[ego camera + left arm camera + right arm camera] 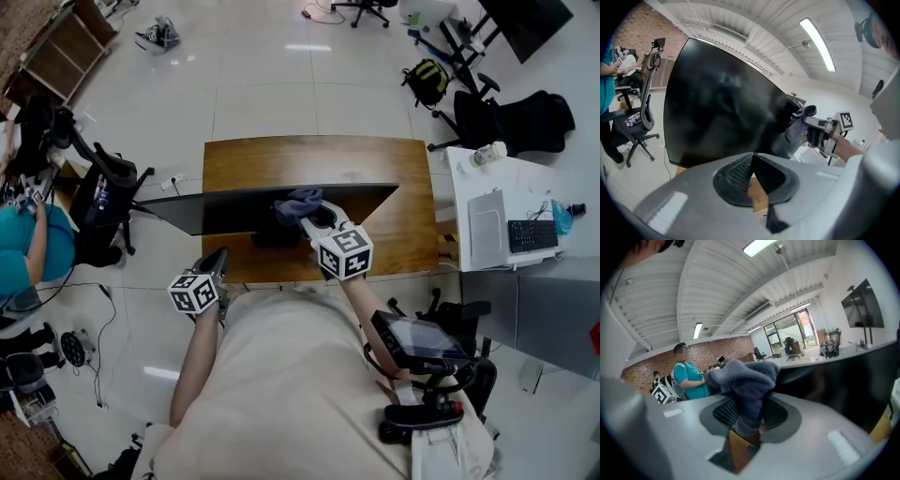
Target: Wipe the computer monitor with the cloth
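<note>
Nearest the person, the left gripper (217, 255) hangs low at the desk's front edge, below the monitor's left half. Its jaws are pressed together with nothing between them, and only a wedge of brown wood shows under them in the left gripper view (752, 161). Its marker cube carries black-and-white square patterns, not letters.

The right gripper (314, 217) reaches up to the monitor's top edge and pinches the cloth (298, 202), a bunched grey-blue rag. In the right gripper view the cloth (745, 380) bulges out above the clamped jaws (747, 423) and hides the pads where they bite. Whether the rag presses on the glass cannot be told.

The monitor (262, 208) stands across the wooden desk (309, 159). Its screen is dark and shows only dim reflections in the left gripper view (722, 108), with no logo legible. The panel largely covers its stand.

To the right, a white table (464, 225) holds a keyboard (532, 234) whose key print is too small to read. On the far left, a person in teal (28, 244) is cut off by the frame beside an office chair (103, 197).
</note>
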### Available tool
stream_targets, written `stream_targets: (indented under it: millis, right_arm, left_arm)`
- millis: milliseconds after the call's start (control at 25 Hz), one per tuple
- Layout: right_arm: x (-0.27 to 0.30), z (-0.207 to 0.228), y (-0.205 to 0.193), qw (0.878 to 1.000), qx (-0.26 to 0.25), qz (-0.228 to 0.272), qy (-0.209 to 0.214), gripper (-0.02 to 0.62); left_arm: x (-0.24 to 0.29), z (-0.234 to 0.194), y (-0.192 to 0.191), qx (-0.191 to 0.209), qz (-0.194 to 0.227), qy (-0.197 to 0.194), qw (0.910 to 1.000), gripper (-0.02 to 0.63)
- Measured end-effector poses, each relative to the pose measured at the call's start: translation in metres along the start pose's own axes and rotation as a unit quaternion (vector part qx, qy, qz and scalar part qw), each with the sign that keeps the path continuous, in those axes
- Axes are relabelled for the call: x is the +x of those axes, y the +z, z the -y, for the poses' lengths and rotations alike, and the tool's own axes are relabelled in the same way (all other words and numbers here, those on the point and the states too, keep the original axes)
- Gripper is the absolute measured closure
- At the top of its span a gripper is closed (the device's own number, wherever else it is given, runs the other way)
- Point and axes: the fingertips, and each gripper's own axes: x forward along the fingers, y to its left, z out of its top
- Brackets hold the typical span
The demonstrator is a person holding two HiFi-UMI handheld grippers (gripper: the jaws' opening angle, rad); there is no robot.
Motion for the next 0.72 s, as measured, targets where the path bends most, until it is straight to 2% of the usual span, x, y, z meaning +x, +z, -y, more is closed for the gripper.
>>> stream_targets:
  millis: [720]
  right_arm:
    - [-0.049, 0.056, 0.008, 0.996, 0.006, 0.048, -0.075, 0.477]
  left_arm:
    - [0.001, 0.003, 0.005, 0.019, -0.02, -0.009, 0.9996, 0.609]
